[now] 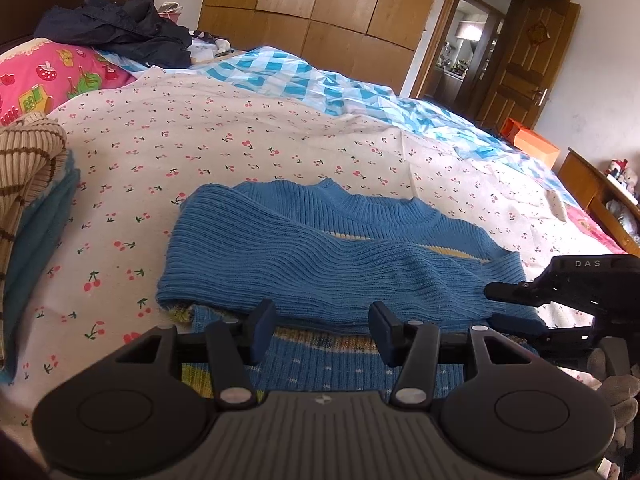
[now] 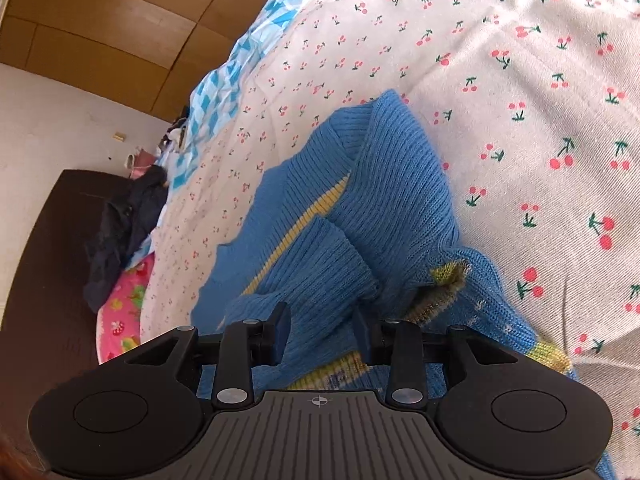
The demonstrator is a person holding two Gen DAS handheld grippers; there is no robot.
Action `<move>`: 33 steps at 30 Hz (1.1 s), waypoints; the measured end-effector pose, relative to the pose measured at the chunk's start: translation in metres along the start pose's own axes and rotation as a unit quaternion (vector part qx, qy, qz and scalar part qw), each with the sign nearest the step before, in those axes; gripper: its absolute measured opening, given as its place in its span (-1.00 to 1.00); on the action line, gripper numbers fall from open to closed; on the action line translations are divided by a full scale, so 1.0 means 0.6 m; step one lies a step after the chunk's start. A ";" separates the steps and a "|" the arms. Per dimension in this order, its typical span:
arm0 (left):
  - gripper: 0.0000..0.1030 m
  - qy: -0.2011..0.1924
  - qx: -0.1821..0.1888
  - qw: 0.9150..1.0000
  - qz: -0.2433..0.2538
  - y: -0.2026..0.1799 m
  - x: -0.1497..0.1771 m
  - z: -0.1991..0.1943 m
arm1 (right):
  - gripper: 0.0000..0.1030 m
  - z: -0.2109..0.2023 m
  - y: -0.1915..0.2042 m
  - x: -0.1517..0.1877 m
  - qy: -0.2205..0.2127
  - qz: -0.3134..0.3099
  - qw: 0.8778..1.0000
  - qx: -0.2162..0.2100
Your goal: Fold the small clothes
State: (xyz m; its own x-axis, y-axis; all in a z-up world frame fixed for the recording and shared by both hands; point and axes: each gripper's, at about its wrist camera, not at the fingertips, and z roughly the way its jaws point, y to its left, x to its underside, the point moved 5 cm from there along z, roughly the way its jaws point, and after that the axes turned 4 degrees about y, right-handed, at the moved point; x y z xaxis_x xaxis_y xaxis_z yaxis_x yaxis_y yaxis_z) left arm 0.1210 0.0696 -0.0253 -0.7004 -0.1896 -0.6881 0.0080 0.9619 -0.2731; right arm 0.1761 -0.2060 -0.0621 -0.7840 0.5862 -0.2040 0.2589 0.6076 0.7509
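Observation:
A blue knitted sweater [image 1: 320,264] with a yellow stripe lies flat on the cherry-print sheet [image 1: 240,140], a sleeve folded across its chest. My left gripper [image 1: 324,330] hovers open over the sweater's lower hem, its pads apart and pressing on nothing. At the sweater's right edge my right gripper [image 1: 510,308] grips the knit between its upper and lower fingers. In the right wrist view the right gripper [image 2: 322,330] is shut on a bunched fold of the blue sweater [image 2: 360,208], the fabric bulging up between its fingers.
A folded beige striped knit [image 1: 28,160] rests on a teal garment [image 1: 36,232] at the left. Further back are a pink pillow [image 1: 52,76], dark clothes [image 1: 120,28] and a blue checked quilt [image 1: 320,80]. An orange box [image 1: 536,144] stands beyond the bed's right side.

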 end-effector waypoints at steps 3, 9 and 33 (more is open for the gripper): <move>0.06 -0.002 -0.001 1.000 -0.004 0.003 -0.001 0.000 | -0.32 0.003 0.000 0.000 -0.007 0.003 1.000 -0.002; 0.07 -0.005 -0.008 1.000 0.003 0.000 0.000 -0.001 | -0.76 0.012 0.012 -0.021 -0.038 0.006 0.999 0.002; 0.25 0.037 -0.035 0.999 -0.009 0.023 -0.004 0.038 | -0.68 -0.034 -0.001 -0.046 -0.053 -0.053 0.997 0.034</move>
State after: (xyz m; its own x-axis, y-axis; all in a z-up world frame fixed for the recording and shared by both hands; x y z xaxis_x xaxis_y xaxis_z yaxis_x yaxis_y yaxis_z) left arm 0.1393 0.0787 -0.0427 -0.7505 -0.1938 -0.6318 -0.0529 0.9706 -0.2349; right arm 0.1860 -0.2335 -0.0437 -0.7458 0.5685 -0.3473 0.2186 0.7013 0.6785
